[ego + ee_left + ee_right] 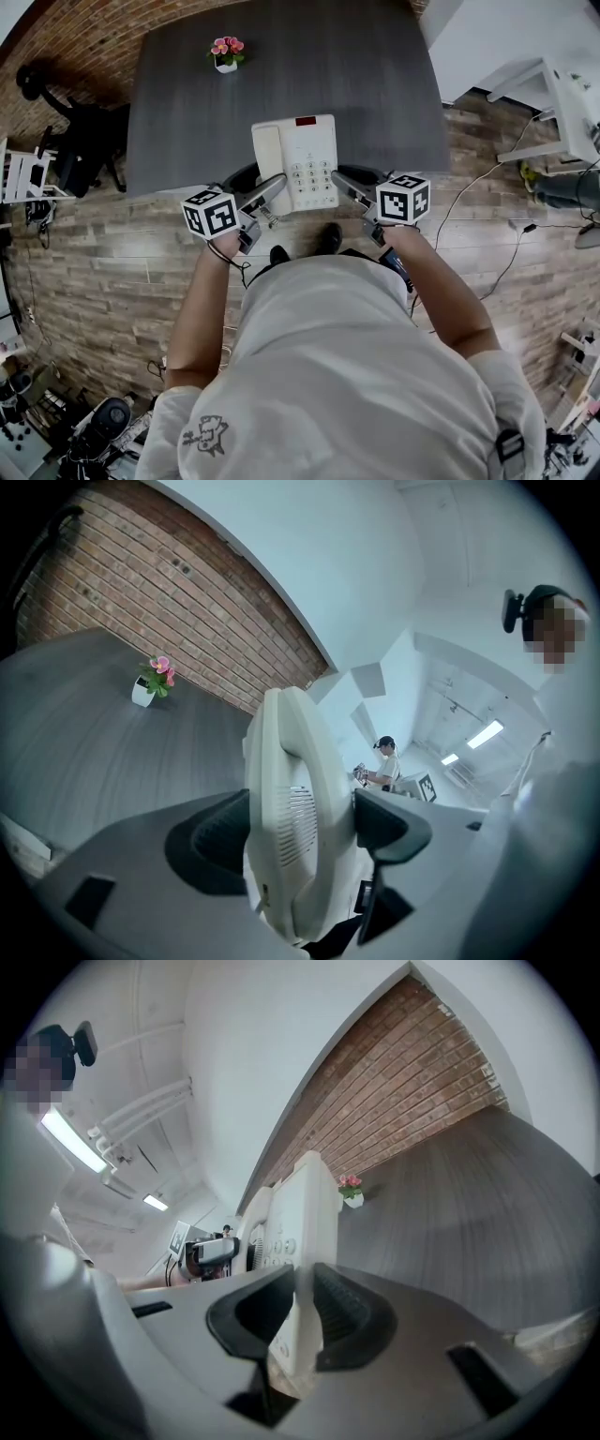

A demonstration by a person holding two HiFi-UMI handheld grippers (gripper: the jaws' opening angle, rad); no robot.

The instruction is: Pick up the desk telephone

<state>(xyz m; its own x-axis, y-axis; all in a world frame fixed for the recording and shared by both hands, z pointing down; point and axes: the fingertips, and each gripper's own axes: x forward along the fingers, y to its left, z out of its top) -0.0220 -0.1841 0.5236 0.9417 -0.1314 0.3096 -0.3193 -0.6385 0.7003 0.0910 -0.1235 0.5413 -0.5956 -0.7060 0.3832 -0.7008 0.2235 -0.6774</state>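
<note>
The white desk telephone [298, 159], with a handset on its left and a keypad, is at the near edge of the grey table [366, 75]. My left gripper [270, 189] is shut on the handset side of the telephone [291, 808], one dark pad on each face. From the other side, my right gripper [345, 184] is shut on the thin right edge of the telephone [302, 1213]. In the gripper views the left gripper [302, 825] and right gripper [300, 1321] both have the phone body filling the gap between their jaws. I cannot tell whether the phone still touches the table.
A small white pot of pink flowers [226, 53] stands at the table's far left. A dark office chair [75, 141] is left of the table. White furniture [562, 103] and cables [487, 187] are on the wooden floor to the right. A person [384, 761] stands far off.
</note>
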